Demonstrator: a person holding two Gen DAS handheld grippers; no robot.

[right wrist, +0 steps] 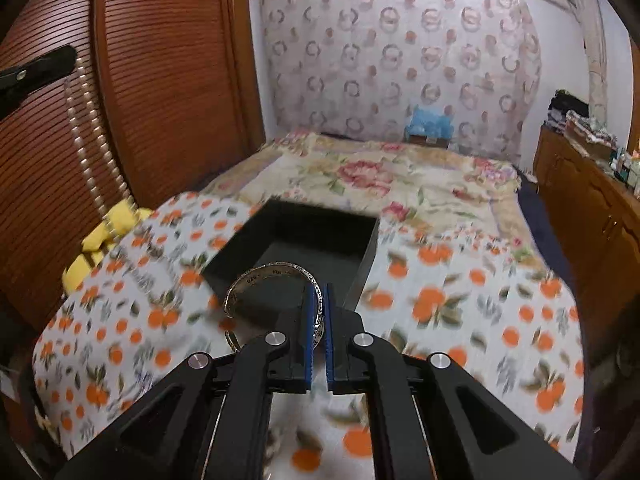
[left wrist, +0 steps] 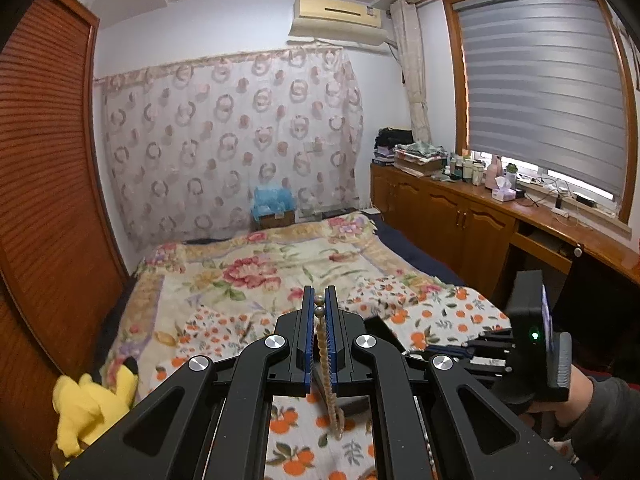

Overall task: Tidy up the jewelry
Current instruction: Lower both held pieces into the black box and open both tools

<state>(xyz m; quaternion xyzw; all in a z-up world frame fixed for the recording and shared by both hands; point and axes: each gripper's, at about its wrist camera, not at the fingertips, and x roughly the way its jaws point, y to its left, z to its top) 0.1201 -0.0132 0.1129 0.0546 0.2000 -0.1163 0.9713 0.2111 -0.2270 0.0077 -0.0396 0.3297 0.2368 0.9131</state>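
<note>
My left gripper point(left wrist: 319, 300) is shut on a pearl necklace point(left wrist: 326, 364), which hangs down between the blue pads above the orange-print cloth. The same necklace point(right wrist: 90, 148) dangles at the left of the right wrist view under the left gripper's fingertip point(right wrist: 38, 66). My right gripper point(right wrist: 319, 296) is shut on a silver cuff bangle point(right wrist: 266, 276) and holds it above the near edge of an open black box point(right wrist: 360, 256) on the bed. The right gripper also shows in the left wrist view point(left wrist: 472, 354), low at the right.
An orange-print cloth point(right wrist: 460, 300) covers the near bed, a floral blanket point(left wrist: 256, 264) the far part. A yellow plush toy point(left wrist: 92, 404) lies at the left edge. A wooden wardrobe point(left wrist: 44, 168) stands left, a wooden cabinet point(left wrist: 452, 208) with clutter right.
</note>
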